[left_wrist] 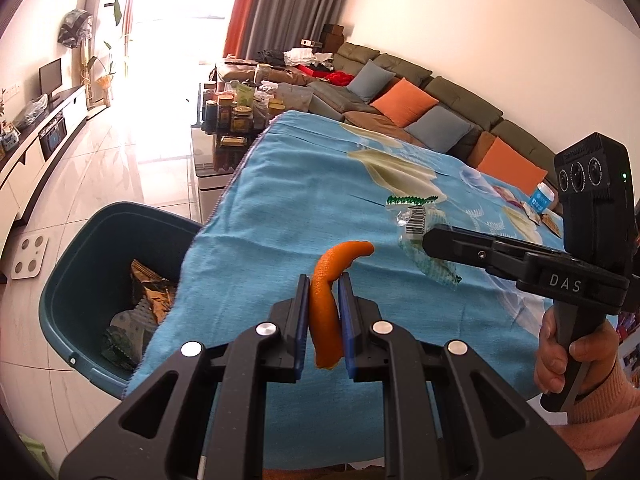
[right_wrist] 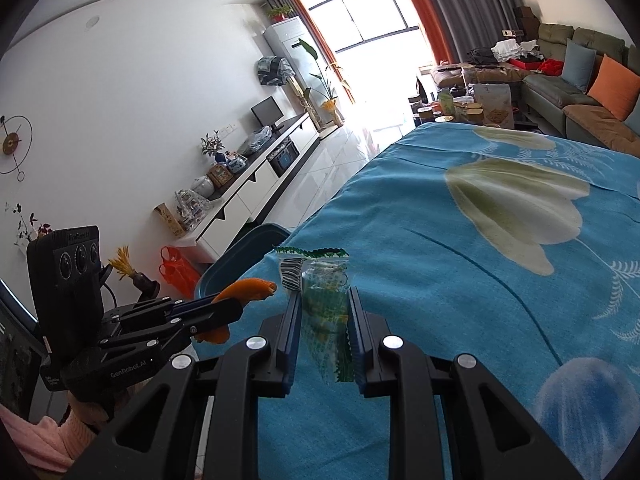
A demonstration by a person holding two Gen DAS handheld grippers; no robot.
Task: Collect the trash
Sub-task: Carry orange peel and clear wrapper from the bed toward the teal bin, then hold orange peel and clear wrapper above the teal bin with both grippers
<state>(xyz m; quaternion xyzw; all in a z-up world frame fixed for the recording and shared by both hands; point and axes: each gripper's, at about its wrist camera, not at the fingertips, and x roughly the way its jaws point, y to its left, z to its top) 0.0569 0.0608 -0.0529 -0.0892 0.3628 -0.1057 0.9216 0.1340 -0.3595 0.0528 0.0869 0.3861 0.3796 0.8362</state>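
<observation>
My left gripper (left_wrist: 324,286) is shut on a curved strip of orange peel (left_wrist: 326,296), held above the near edge of the blue flowered tablecloth (left_wrist: 280,208). The peel (right_wrist: 244,290) also shows in the right wrist view, sticking out of the left gripper (right_wrist: 236,304). My right gripper (right_wrist: 324,300) is shut on a clear plastic wrapper with green print and a barcode (right_wrist: 320,280). In the left wrist view the wrapper (left_wrist: 416,224) hangs at the right gripper (left_wrist: 430,242). A dark teal bin (left_wrist: 92,280) stands on the floor left of the table, with wrappers inside.
More wrappers and a small blue-and-white tub (left_wrist: 540,198) lie at the table's far right. A low table crowded with jars (left_wrist: 236,116) stands beyond the cloth. A long sofa with cushions (left_wrist: 420,112) runs along the right wall, a white TV cabinet (right_wrist: 248,184) along the left.
</observation>
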